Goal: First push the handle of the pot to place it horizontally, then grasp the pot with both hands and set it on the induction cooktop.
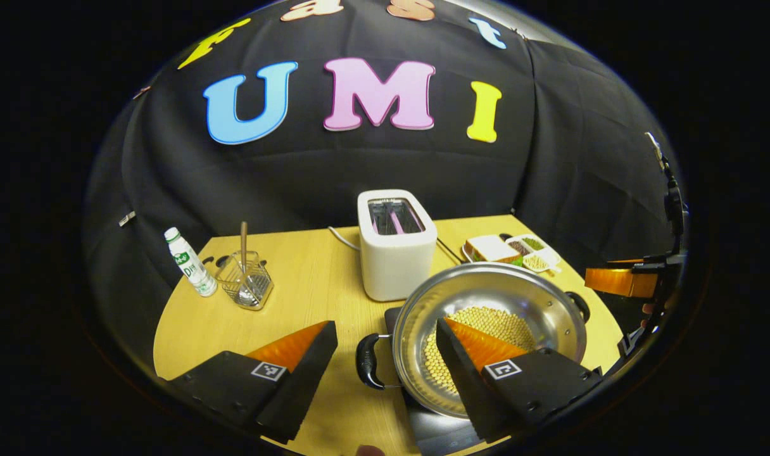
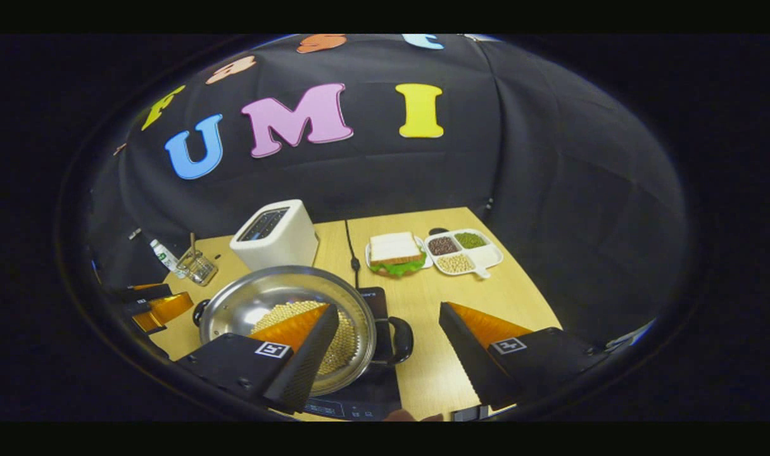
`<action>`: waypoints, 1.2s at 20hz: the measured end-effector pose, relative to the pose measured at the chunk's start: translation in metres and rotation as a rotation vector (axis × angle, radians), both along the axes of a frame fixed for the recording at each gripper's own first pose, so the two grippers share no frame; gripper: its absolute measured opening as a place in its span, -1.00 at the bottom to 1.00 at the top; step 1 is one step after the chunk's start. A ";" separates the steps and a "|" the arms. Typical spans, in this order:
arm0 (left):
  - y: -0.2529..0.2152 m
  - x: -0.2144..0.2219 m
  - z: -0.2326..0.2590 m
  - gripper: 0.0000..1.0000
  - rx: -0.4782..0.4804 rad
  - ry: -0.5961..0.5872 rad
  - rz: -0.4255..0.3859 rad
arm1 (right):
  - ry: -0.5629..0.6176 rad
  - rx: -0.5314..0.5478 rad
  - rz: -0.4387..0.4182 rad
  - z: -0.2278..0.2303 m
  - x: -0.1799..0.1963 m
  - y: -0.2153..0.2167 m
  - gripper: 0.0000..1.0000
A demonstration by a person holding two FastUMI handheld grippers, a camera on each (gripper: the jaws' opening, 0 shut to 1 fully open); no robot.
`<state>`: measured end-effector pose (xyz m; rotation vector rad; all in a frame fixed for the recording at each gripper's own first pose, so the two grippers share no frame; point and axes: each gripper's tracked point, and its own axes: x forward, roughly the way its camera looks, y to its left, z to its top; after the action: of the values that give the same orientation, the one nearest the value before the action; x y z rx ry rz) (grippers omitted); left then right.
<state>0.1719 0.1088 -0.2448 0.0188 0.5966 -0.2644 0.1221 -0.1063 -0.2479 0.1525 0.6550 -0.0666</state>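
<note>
A steel pot (image 1: pixel 486 292) holding yellow beans sits over the black induction cooktop (image 1: pixel 445 436), with its two black handles pointing sideways. My left gripper (image 1: pixel 383 324) is open, and the pot's left handle (image 1: pixel 367 361) lies in the gap between the fingers, touching neither. Its right finger (image 1: pixel 486 361) hangs over the pot's bowl. In the right gripper view the pot (image 2: pixel 249 304) rests on the cooktop (image 2: pixel 353 400). My right gripper (image 2: pixel 389 307) is open around the right handle (image 2: pixel 403 340). The left gripper (image 2: pixel 151 308) shows beyond the pot there, and the right gripper (image 1: pixel 619 282) shows at the far right of the left gripper view.
Right behind the pot stands a white toaster (image 1: pixel 394 244), its cable (image 2: pixel 352 247) running back across the wooden table. A small bottle (image 1: pixel 190 263) and a glass utensil holder (image 1: pixel 247 280) stand back left. A sandwich plate (image 2: pixel 394 250) and a divided bean tray (image 2: pixel 464 249) lie back right.
</note>
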 end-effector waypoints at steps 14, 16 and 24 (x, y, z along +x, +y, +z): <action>0.049 -0.052 0.174 0.95 -0.082 -0.372 0.079 | -0.390 0.035 -0.068 0.177 -0.056 0.029 0.96; 0.053 -0.063 0.188 0.95 -0.088 -0.420 0.075 | -0.443 0.022 -0.062 0.192 -0.067 0.038 0.96; 0.068 -0.114 0.207 0.95 -0.122 -0.469 0.079 | -0.597 -0.075 -0.005 0.232 -0.107 0.074 0.97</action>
<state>0.0578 0.1767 -0.0380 -0.0595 0.1135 -0.2094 0.0146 -0.0326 -0.0154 0.0938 0.0565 -0.0473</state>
